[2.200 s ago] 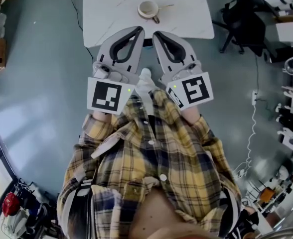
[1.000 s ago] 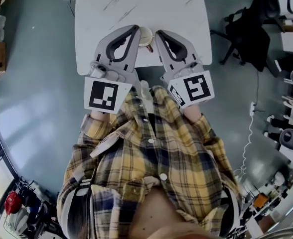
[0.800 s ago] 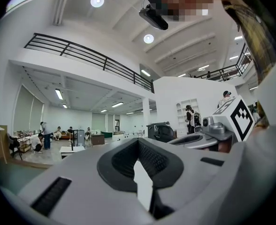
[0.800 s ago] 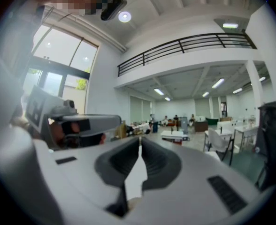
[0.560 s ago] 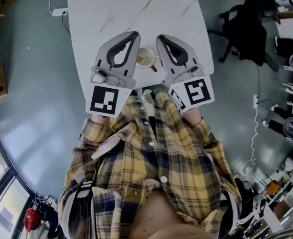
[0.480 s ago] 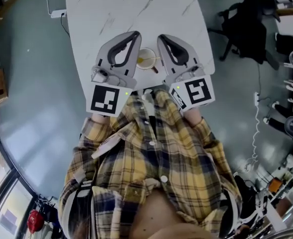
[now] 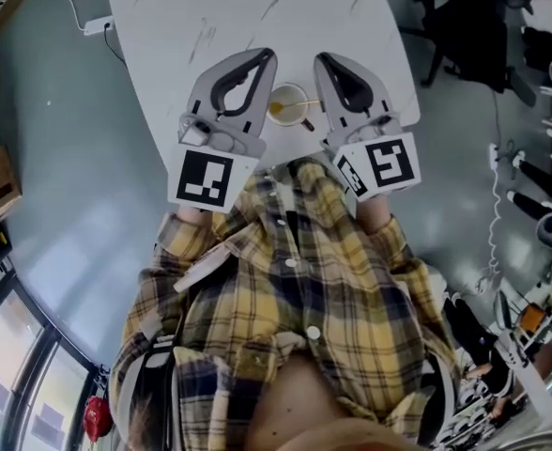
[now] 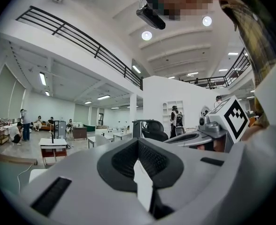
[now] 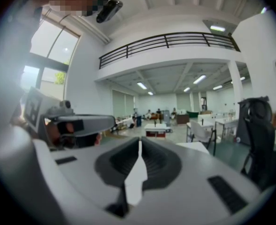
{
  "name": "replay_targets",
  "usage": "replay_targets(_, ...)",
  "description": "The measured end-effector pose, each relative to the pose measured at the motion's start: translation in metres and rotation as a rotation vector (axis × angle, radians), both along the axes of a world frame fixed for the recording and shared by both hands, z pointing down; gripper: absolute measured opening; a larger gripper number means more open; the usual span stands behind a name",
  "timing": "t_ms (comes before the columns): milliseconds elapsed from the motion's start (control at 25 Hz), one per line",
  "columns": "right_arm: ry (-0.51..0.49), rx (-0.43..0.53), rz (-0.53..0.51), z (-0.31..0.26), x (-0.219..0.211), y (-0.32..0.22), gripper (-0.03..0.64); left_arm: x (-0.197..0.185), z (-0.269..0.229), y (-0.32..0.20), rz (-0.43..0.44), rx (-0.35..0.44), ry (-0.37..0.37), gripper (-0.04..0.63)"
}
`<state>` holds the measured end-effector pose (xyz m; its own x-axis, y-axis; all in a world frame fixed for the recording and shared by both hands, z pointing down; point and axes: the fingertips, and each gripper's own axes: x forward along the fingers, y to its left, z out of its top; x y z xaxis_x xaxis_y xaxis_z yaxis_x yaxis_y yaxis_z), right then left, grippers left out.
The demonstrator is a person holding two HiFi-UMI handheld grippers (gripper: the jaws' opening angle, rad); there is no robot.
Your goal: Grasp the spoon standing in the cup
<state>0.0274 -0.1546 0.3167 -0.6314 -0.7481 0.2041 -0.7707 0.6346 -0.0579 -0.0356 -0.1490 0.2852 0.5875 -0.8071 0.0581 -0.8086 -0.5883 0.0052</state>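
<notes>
Well, left gripper (image 7: 266,55) & right gripper (image 7: 322,58): jaws pressed together, empty, flanking cup (image 7: 289,105) on counter (image 7: 210,7). Spoon (image 7: 295,103) inside looks thin, light, stiff, prob. slick; pinch handle above rim.

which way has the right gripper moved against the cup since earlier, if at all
Yes. The right gripper has come forward over the table: its tip was short of the cup, now it reaches past the cup on its right side.
</notes>
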Motion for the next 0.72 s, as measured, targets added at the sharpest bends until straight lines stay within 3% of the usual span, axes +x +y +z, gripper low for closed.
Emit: replay_targets(720,-0.012,-0.096,0.015,0.032,0.006,0.019,0.035,0.006,0.014,0.000,0.026,-0.023,0.017,0.015)
